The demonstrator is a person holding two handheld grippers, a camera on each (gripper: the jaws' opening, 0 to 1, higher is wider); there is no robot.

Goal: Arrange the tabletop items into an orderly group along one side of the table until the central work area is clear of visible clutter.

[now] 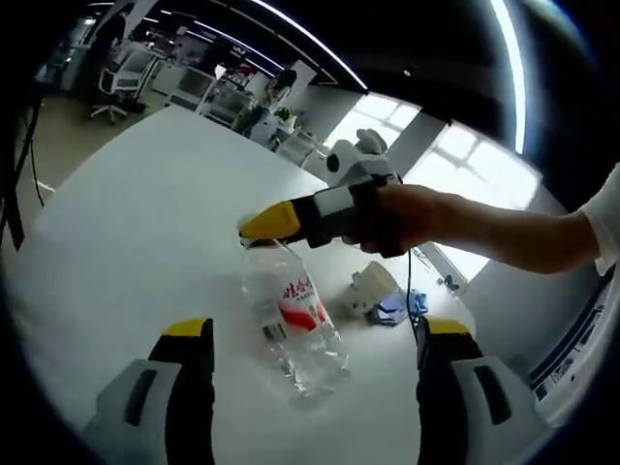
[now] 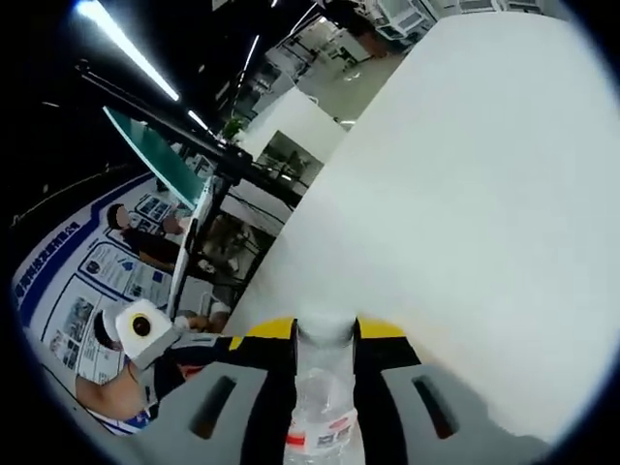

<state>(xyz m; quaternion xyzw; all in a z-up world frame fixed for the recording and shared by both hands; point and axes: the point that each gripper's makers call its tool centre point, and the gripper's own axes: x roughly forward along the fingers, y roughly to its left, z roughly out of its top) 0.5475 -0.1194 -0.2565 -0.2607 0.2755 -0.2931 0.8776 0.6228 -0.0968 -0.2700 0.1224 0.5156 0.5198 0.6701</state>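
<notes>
The right gripper [image 2: 325, 339] is closing its two yellow-tipped jaws on the neck of the clear water bottle [image 2: 325, 407], just under the white cap; in the left gripper view the same right gripper [image 1: 266, 225] is coming in from the right, held by the person's hand [image 1: 412, 218], its yellow tip sitting at the bottle's top. The water bottle [image 1: 295, 325] is standing on the white table [image 1: 126, 232], tilting somewhat in this view, red-and-white label facing the camera, roughly in the middle of the work surface. The left gripper [image 1: 315, 334] is hanging wide open with nothing between its jaws, one to each side of the bottle's lower body and apart from it. Judgement: the step in hand is taking the bottle off the central area. A neck grip lets a near-empty bottle swing, so lifting straight up and keeping it vertical should help; the open left gripper could be steadying the body if it sways. Beyond the bottle, near the far table edge, a small pale object with a blue item [image 1: 383, 298] is lying, a plausible side to group toward. Setting the base down flat before releasing matters most.
</notes>
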